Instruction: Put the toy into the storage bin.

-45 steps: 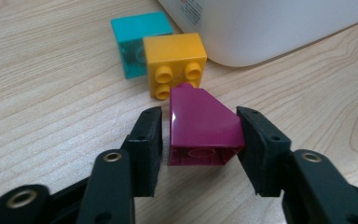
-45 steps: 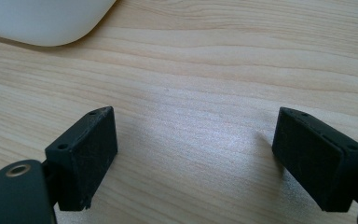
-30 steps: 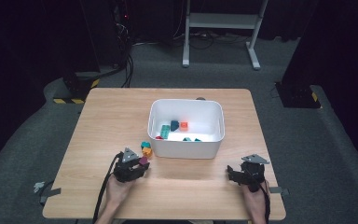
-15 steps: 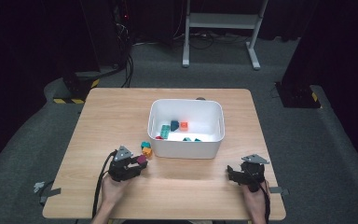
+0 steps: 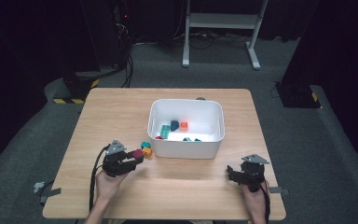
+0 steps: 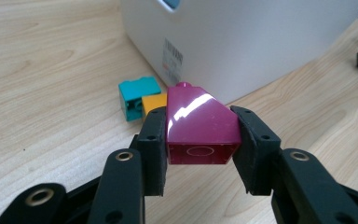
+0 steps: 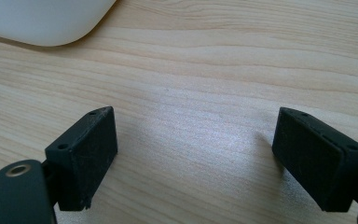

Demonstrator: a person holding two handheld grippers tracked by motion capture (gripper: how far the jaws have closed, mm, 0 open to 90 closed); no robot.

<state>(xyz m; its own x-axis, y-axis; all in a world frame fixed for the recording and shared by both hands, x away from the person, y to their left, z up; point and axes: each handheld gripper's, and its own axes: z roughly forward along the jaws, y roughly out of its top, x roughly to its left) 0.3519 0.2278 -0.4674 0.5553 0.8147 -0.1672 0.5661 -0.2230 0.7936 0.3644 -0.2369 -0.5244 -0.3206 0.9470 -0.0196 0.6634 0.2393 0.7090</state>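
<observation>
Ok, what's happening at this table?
A person is sorting toy blocks into a white bin. The left gripper is shut on a magenta block, held just above the table near the bin's front wall. A teal block and an orange block lie on the wood beside the bin, not yet picked up. Several blocks already sit inside the bin. The right gripper rests open over bare table, holding nothing.

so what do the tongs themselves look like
Both are black. The left tongs and right tongs each carry a grey three-cornered plate on top. The jaws are chunky black blocks with small screw holes and brass-ringed pivots. A black cable trails from the left one. Forearms are bare.
</observation>
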